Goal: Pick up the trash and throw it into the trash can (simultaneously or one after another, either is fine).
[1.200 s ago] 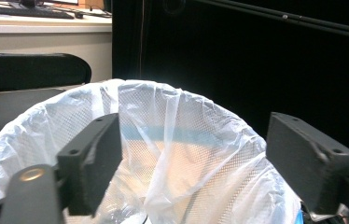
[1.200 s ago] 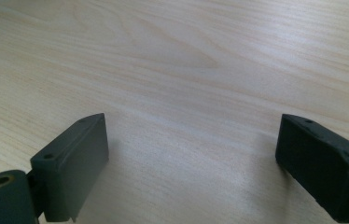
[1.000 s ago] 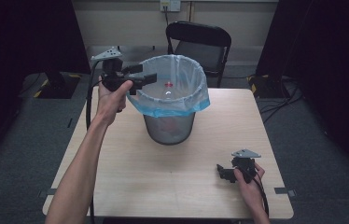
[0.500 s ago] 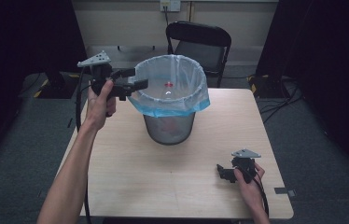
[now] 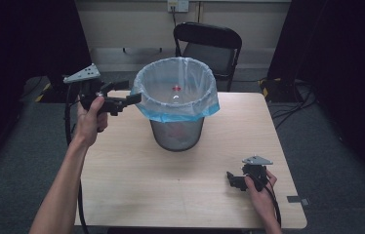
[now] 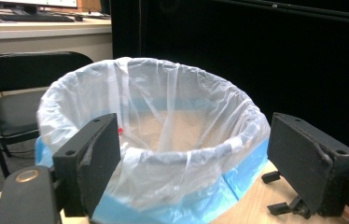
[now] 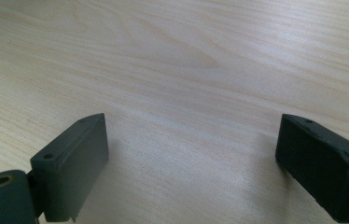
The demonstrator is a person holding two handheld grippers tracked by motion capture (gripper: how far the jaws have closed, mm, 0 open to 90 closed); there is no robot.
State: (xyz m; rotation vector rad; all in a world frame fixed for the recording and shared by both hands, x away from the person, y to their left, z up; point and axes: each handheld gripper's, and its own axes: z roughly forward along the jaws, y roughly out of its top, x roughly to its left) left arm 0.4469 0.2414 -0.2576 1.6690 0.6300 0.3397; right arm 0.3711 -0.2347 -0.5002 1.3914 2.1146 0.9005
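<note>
i'm holding my left gripper (image 5: 124, 95) wide and empty off the table's (image 5: 136, 175) left edge, pulling back from the bin's (image 5: 176, 112) bag rim (image 6: 163, 154). the bin is standing toward the far edge. my right gripper (image 5: 234, 179) is resting, spread wide, near the right corner, unmoved.

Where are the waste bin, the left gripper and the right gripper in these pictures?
waste bin (image 5: 177, 135): high view, on its grey mesh wall below the bag.
left gripper (image 5: 132, 92): high view, midway between its open fingertips.
right gripper (image 5: 230, 177): high view, midway between its fingertips.
</note>
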